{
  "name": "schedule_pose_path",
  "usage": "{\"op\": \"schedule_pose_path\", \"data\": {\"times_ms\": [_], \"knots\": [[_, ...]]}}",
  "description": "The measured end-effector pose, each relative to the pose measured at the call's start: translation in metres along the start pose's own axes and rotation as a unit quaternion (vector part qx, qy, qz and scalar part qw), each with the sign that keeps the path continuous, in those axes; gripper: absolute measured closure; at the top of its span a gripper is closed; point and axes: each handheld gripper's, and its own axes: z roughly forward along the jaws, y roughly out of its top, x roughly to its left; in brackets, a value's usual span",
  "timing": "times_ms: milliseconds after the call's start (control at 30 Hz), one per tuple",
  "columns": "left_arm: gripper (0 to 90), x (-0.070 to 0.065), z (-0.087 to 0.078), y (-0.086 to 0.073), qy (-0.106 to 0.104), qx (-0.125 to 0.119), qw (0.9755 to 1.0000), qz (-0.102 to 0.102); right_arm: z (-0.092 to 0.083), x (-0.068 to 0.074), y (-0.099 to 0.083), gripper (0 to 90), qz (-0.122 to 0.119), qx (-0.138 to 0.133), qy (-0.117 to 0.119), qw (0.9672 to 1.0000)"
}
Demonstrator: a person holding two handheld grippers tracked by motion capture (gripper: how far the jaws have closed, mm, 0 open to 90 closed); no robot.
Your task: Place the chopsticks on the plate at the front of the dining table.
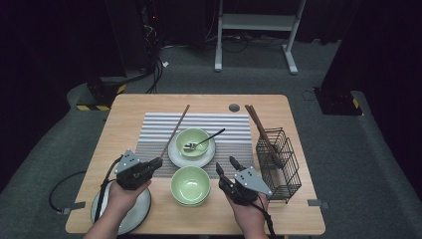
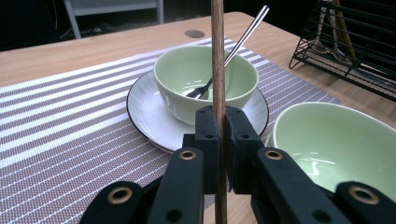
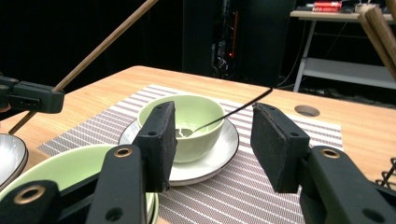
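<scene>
My left gripper (image 1: 157,163) (image 2: 218,116) is shut on a long wooden chopstick (image 1: 174,132) (image 2: 217,56) that slants up and away over the striped placemat (image 1: 154,134). A green bowl (image 1: 193,142) (image 2: 205,74) with a metal spoon (image 1: 206,139) (image 3: 238,108) in it stands on a white plate (image 1: 174,157). A second green bowl (image 1: 190,185) (image 2: 336,144), empty, sits nearer me between the two grippers. My right gripper (image 1: 225,164) (image 3: 212,135) is open to the right of that bowl, nothing between its jaws, pointing toward the bowl on the plate.
A black wire basket (image 1: 278,164) at the right edge holds a pair of brown chopsticks (image 1: 259,127). A grey plate (image 1: 134,214) lies at the front left under my left hand. A round hole (image 1: 234,107) marks the table's far side.
</scene>
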Motion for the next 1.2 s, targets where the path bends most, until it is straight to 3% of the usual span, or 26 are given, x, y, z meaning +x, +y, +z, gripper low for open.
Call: {"op": "schedule_pose_path", "data": {"times_ms": [100,267,600,1000,1200], "knots": [[84.4,0.001,0.002,0.001,0.008,0.008,0.9999,0.002,0.002,-0.001,-0.006,48.6,-0.010,0.008,0.002,0.9999],[84.4,0.005,0.003,0.005,0.019,0.028,0.9994,0.005,0.003,-0.005,-0.009,47.8,-0.006,0.016,0.002,0.9999],[84.4,0.018,0.009,0.002,0.024,0.036,0.9989,-0.019,0.001,-0.012,-0.013,50.0,-0.005,0.024,-0.005,0.9997],[84.4,0.027,0.017,0.007,0.036,0.063,0.9970,-0.026,0.004,-0.012,-0.021,45.2,0.001,0.036,0.000,0.9993],[84.4,0.030,0.022,0.007,0.044,0.077,0.9957,-0.026,0.006,-0.009,-0.025,43.3,-0.013,0.042,0.002,0.9990]]}}
